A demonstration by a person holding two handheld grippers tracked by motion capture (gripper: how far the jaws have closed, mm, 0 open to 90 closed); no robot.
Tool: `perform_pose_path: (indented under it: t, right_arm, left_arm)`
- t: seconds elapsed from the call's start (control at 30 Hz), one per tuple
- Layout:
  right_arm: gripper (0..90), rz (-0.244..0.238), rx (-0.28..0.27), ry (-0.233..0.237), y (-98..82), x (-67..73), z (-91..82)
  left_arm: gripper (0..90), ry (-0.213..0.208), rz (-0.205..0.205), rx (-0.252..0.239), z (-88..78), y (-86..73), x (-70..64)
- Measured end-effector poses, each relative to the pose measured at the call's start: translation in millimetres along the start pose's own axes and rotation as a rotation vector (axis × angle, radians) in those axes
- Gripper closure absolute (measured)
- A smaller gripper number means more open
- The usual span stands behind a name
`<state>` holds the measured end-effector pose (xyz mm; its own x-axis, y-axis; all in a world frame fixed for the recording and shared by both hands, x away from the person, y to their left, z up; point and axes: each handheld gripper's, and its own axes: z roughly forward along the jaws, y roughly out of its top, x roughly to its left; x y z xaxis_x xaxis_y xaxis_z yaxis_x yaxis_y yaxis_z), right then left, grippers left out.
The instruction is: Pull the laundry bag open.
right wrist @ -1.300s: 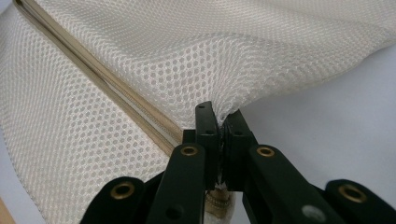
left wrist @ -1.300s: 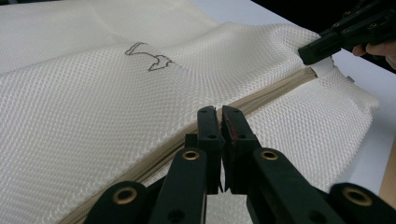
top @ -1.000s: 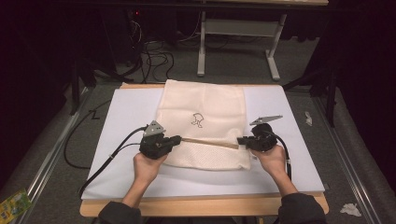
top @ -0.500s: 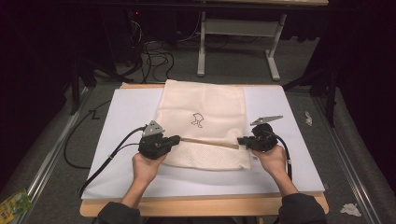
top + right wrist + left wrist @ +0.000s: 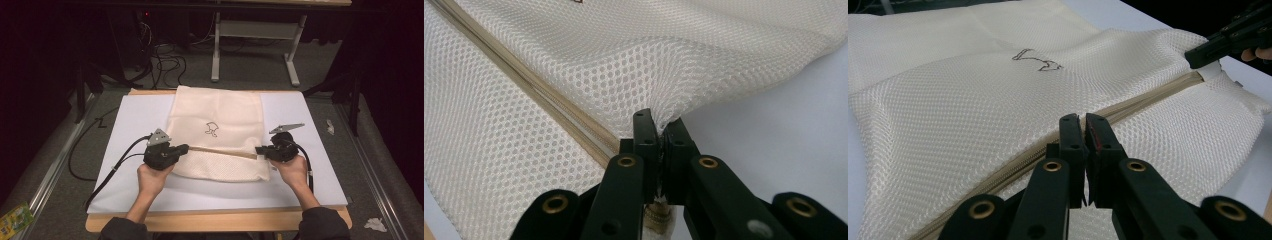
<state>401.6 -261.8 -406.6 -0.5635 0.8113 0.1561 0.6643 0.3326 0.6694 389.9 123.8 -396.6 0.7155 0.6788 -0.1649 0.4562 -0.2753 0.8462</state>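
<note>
Both grippers were clamped on the mesh laundry bag [image 5: 220,130]. Left gripper [image 5: 184,148] held its jaws closed at the zipper [image 5: 220,151] line on the bag's left edge; right gripper [image 5: 260,150] pinched the mesh and the zipper's end on the opposite edge, drawing the zipper taut between them. The bag lay flat ahead of both grippers on the white mat [image 5: 300,115], well inside the table [image 5: 215,220] edges. Risk: uneven pull could slip the thin mesh from a jaw, or strain and tear it at the pinch points.
</note>
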Motion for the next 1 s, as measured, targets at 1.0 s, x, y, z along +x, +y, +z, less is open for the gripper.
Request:
perform_pose_path:
  t: [1.0]
  right_arm:
    - [88.7, -0.005, -0.01, -0.011, 3.4, -2.1, -3.3]
  left_arm:
    - [87.2, 0.011, -0.007, 0.007, -6.3, -2.1, 5.1]
